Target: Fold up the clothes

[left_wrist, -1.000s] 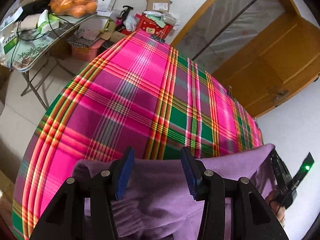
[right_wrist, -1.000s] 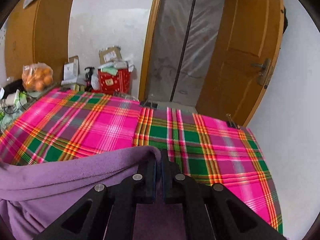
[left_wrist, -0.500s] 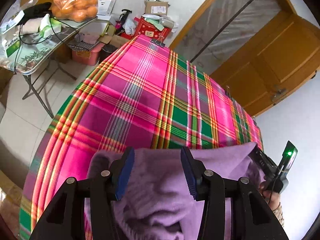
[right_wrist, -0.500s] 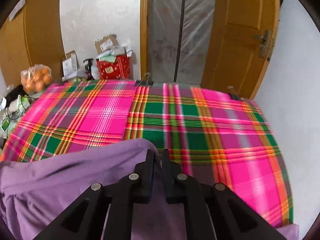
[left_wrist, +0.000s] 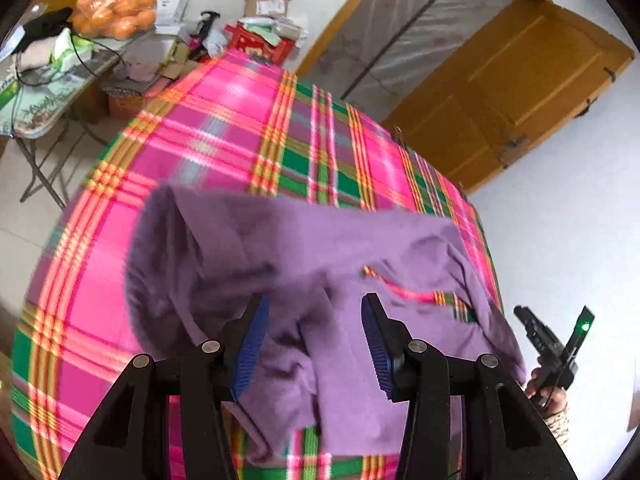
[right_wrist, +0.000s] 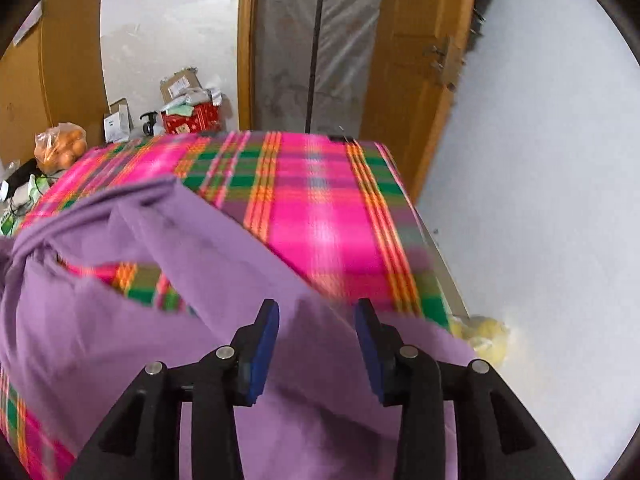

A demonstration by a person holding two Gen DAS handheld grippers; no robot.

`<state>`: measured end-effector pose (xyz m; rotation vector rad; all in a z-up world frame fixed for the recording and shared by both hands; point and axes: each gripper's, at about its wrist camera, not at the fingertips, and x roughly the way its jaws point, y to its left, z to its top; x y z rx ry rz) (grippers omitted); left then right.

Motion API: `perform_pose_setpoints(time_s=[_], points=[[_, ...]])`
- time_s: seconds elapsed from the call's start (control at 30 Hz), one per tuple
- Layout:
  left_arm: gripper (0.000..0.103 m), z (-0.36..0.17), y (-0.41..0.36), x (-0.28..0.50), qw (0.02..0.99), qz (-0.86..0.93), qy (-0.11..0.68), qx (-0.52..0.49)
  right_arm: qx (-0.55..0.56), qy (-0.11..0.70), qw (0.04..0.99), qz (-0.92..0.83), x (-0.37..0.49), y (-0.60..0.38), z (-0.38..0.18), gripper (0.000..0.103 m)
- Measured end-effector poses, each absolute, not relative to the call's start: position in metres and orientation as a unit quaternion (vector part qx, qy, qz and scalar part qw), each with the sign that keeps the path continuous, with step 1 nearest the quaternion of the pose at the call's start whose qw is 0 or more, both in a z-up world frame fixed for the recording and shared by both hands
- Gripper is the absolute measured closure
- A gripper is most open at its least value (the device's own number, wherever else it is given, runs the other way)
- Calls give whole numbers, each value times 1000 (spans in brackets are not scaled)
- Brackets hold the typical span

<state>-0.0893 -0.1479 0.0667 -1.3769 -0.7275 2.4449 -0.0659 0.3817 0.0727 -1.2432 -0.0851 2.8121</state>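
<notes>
— On the plaid tablecloth, what lies there?
— A purple garment, crumpled, spread across the cloth's near part, with bits of plaid showing through gaps in its folds.
— And the left gripper?
— Its jaws stand wide apart above the garment, holding nothing; fabric lies loose below them.
— The right gripper?
— Also wide apart, over the garment's edge near the cloth's right side, gripping nothing.
— Anything beyond the cloth?
— A bag of oranges on a side table past the cloth's far left corner, and a wooden door behind its far edge.
</notes>
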Motion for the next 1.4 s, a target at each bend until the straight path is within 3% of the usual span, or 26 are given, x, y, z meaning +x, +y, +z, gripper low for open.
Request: perform_pose_setpoints(time_s=[0.23, 0.6, 0.73, 0.9, 1.1, 1.4], points=[[54, 55, -123, -74, 140, 826, -245, -488, -414, -23, -1, 910, -37, 393, 60, 59], [54, 39, -108, -67, 130, 815, -246, -508, -447, -171, 19, 878, -48, 353, 18, 59], [54, 35, -106, -69, 127, 813, -250, -511, -436, -185, 26, 880, -54, 351, 20, 59], [54, 30, -105, -71, 123, 811, -255, -513, -434, -169, 38, 884, -64, 358, 24, 95], [54, 29, -107, -74, 122, 811, -255, -512, -411, -123, 74, 900, -89, 378, 46, 96], [54, 27, -111, -77, 122, 811, -256, -511, -426, -164, 135, 879, -160, 388, 49, 96]])
